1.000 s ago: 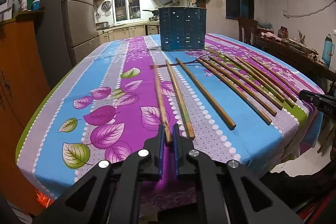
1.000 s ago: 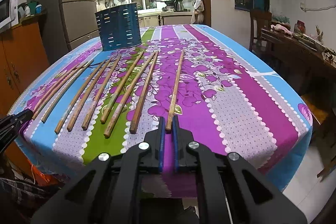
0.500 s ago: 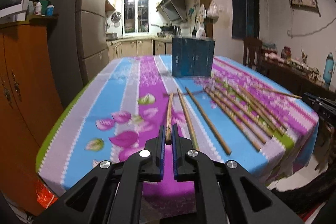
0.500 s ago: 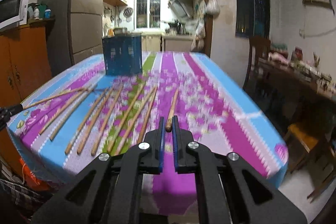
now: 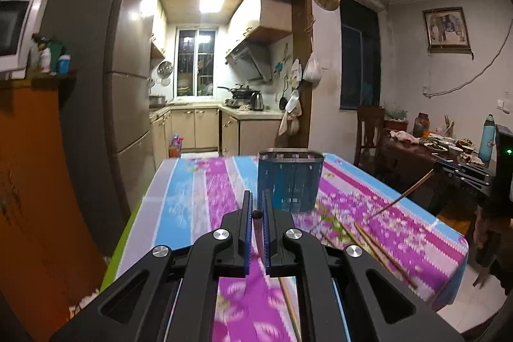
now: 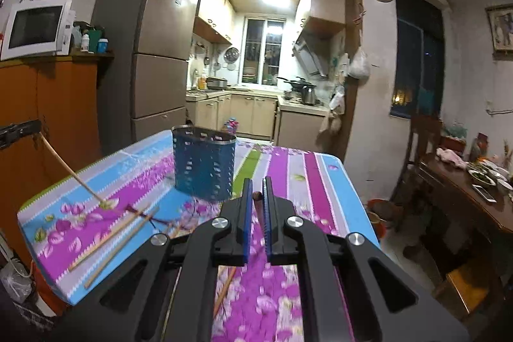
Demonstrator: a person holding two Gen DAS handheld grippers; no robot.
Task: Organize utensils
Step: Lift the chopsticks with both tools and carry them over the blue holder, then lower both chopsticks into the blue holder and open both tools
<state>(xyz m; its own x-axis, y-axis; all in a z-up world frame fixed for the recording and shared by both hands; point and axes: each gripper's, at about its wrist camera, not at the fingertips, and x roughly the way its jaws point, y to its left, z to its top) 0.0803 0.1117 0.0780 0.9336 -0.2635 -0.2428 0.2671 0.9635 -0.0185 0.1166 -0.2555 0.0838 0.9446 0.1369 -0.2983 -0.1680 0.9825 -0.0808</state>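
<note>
Each tool is closed on one chopstick, pinched at its thick end, so the thin end hangs free ahead and below. In the left wrist view the left tool [image 5: 255, 213] shows only a dark butt end between its blue pads, the stick running almost straight away from the lens; the right tool [image 6: 256, 196] shows the same. The sidelong views make it plain: the right chopstick [image 5: 400, 197] slopes from its tool down toward the table [image 5: 179, 201], and the left chopstick [image 6: 69, 172] does likewise. Held this way, tip low and tool clear of the cloth, each stick is probably meant to drop point first into the blue holder [image 5: 290, 180], which stands upright at the far end of the table, open at the top, beyond both tips. A grip at the butt also keeps the tool out of the holder's mouth. The other chopsticks [image 6: 112, 237] lie flat on the cloth between the tools and the holder, within reach for later trips, so most of the sorting looks undone.
</note>
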